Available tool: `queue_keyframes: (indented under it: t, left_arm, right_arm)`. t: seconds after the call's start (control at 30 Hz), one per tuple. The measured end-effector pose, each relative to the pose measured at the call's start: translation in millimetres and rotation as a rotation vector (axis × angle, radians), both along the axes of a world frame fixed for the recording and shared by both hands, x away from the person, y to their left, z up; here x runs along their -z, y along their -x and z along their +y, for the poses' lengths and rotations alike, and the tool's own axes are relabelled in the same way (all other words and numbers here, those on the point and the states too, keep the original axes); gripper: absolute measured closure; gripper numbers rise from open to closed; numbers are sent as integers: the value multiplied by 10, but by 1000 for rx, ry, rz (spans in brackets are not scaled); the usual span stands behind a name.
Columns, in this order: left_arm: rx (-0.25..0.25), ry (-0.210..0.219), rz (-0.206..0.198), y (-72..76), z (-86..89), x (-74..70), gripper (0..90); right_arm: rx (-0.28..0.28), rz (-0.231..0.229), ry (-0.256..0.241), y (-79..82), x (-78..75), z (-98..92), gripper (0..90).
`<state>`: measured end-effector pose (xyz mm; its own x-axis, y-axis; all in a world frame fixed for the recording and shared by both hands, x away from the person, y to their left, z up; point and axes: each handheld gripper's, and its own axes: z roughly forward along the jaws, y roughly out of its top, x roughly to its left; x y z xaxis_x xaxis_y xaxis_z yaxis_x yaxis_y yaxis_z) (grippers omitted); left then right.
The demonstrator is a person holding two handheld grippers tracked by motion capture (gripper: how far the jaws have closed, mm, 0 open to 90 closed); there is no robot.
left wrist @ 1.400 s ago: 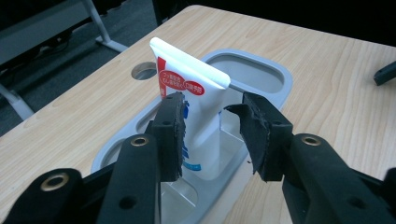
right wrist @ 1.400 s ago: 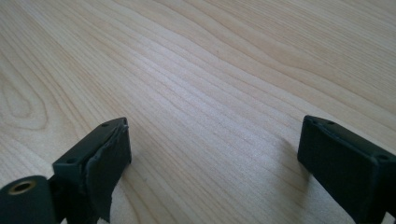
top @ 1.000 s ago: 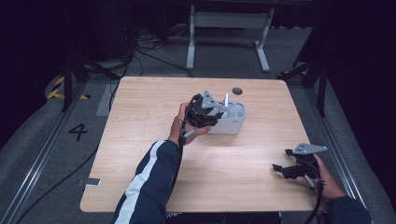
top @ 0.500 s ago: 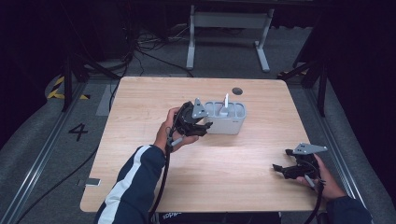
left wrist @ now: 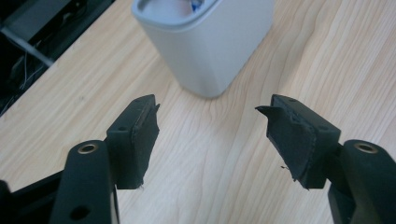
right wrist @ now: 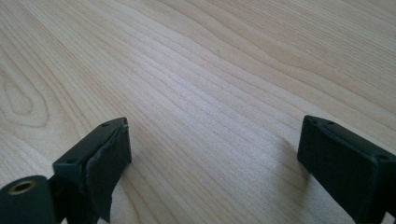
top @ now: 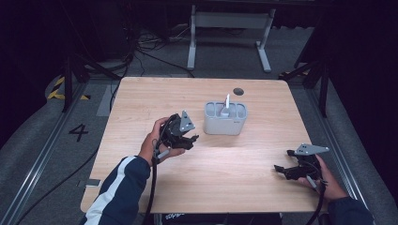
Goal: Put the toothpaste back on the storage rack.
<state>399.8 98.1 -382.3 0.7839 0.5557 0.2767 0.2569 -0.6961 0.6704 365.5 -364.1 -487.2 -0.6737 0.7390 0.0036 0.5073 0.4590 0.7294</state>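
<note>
A light grey holder with several compartments stands upright near the middle of the wooden table; a white stick-like item rises from it. My left gripper is open and empty, a short way left of the holder. In the left gripper view the holder stands just ahead of the gripper, whose jaws are spread apart over bare wood. My right gripper rests open near the table's front right edge. Wide-spread jaws with nothing between them mark it in the right gripper view.
A small dark round grommet sits in the tabletop behind the holder. Beyond the far edge stand a white metal frame and floor cables. A floor mark "4" lies to the left.
My left gripper has drawn back from the holder, down and to the left, and now hangs apart from it. The white item stays in the holder. The right gripper has not moved.
</note>
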Motion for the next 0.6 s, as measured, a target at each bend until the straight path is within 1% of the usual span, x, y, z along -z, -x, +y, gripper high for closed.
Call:
queue_keyframes:
  t: [0.07, 0.13, 0.23, 0.3, 0.37, 0.4, 0.47, 0.5, 0.57, 0.6]
  left_arm:
    - [-13, -10, 0, 30, 59, 39, 337]
    - [-18, -18, 10, 66, 129, 79, 331]
    - [-30, -33, 11, 127, 203, 135, 326]
    - [-42, -59, 7, 189, 259, 174, 322]
    - [-46, -80, -7, 241, 304, 210, 315]
    - [-45, -93, -7, 267, 334, 227, 309]
    - [-53, -85, 4, 324, 404, 284, 306]
    - [-61, -92, 14, 349, 436, 305, 304]
    - [-63, -96, 18, 380, 494, 347, 300]
    - [-71, -86, 24, 400, 522, 380, 298]
  right_arm:
    - [-1, 0, 0, -1, 0, -2, 101]
    - [-3, -1, 0, -1, 0, -3, 101]
    - [-3, -1, 0, -1, 0, -3, 101]
    - [-3, 0, 0, -1, 0, -3, 100]
    - [-1, 0, 0, 0, 0, -3, 101]
    - [0, -1, 0, 1, 0, -2, 101]
    - [2, -1, 0, 3, 0, -1, 100]
    - [2, -2, 1, 3, 0, -2, 101]
    - [3, -2, 1, 5, -1, -3, 101]
    - [4, -2, 1, 5, -1, -4, 101]
